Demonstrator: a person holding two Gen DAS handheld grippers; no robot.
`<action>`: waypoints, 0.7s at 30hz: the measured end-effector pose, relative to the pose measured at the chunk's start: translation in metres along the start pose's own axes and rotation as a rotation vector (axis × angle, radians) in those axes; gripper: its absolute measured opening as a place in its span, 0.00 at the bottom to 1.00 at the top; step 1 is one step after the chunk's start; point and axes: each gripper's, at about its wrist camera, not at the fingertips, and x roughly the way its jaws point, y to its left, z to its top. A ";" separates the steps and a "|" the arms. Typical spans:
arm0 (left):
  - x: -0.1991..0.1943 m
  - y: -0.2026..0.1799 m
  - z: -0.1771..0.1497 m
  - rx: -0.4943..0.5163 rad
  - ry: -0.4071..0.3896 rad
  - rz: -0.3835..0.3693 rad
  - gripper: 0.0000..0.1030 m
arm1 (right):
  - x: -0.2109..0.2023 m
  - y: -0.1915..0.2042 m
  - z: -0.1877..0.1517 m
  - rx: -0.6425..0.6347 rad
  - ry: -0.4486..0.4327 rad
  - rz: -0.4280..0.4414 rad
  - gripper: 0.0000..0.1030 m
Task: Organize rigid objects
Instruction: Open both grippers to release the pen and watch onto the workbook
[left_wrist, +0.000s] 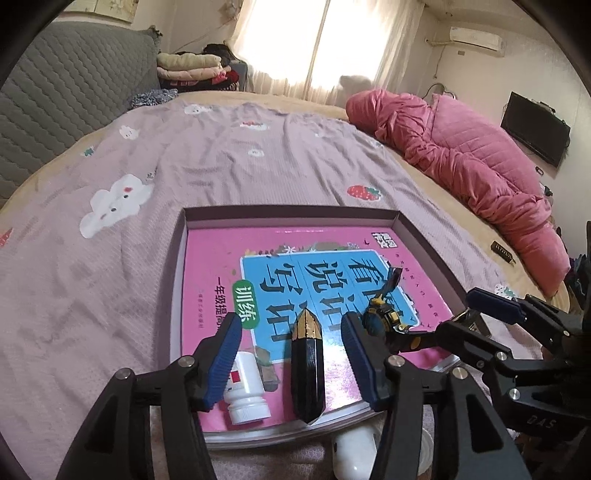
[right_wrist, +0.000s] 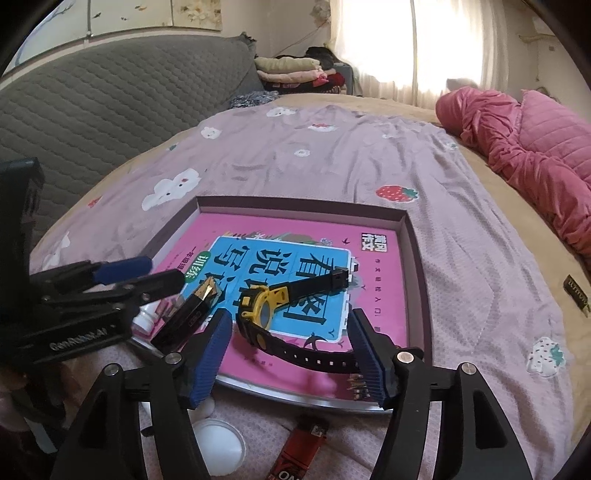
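A bed under a lilac sheet printed with clouds and strawberries carries a shallow cardboard box lid. A bunched pink quilt lies beyond the lid's far right corner, well apart. Inside the lid a pink workbook covers the floor. On the workbook's near part lie a black-and-gold faceted case, a yellow-and-black wristwatch right of it, and a white pill bottle at the near left corner. The left gripper stands open astride the case, pads clear of it. The right gripper stands open around the watch, whose strap reaches its right pad; contact is unclear. A red lighter lies before the lid's near edge.
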 end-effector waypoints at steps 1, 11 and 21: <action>-0.002 0.000 0.000 0.001 -0.004 0.002 0.55 | -0.002 0.001 0.000 -0.004 -0.004 -0.004 0.68; -0.023 -0.004 -0.007 0.029 -0.033 0.020 0.57 | -0.023 0.001 0.000 -0.023 -0.047 -0.040 0.72; -0.033 -0.008 -0.023 0.035 -0.026 0.047 0.66 | -0.041 -0.002 -0.006 -0.010 -0.061 -0.041 0.72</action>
